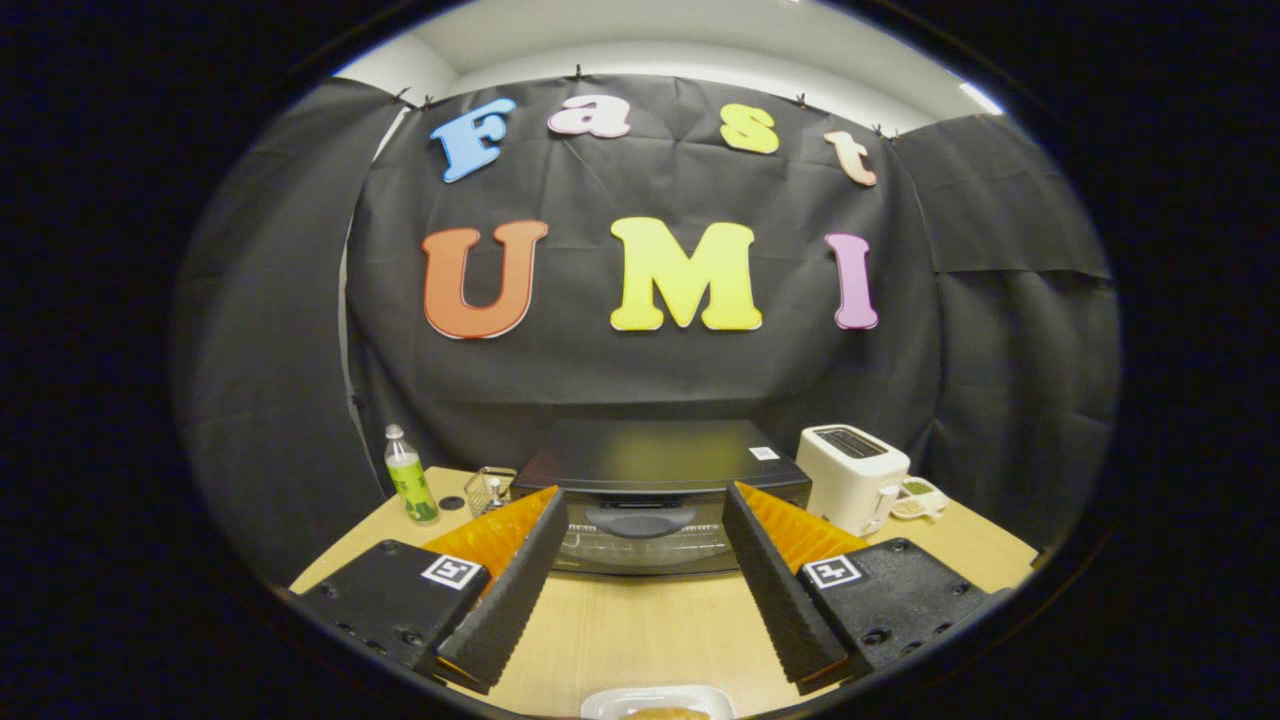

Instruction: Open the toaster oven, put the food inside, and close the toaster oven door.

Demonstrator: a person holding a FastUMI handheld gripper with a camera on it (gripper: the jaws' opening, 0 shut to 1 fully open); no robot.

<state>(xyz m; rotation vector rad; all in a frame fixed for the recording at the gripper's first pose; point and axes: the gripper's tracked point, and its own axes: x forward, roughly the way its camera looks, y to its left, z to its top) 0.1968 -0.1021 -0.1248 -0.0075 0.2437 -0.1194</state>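
Note:
A black toaster oven [655,480] stands on the wooden table [650,630] straight ahead, beyond the fingers, with its glass door [640,540] shut and the handle across the top of the door. My gripper [645,510] is open, fingers spread wide with nothing between them, and the oven door shows through the gap. Below the fingers, close to me, lies a white plate [655,700] with a piece of browned food [660,714] on it, mostly cut off from view.
A white pop-up toaster [852,475] stands right of the oven, with a small white dish [920,500] beside it. Left of the oven are a small wire basket [488,488], a dark cap-like disc [452,503] and a green-labelled bottle [408,478]. Black cloth walls close the booth behind.

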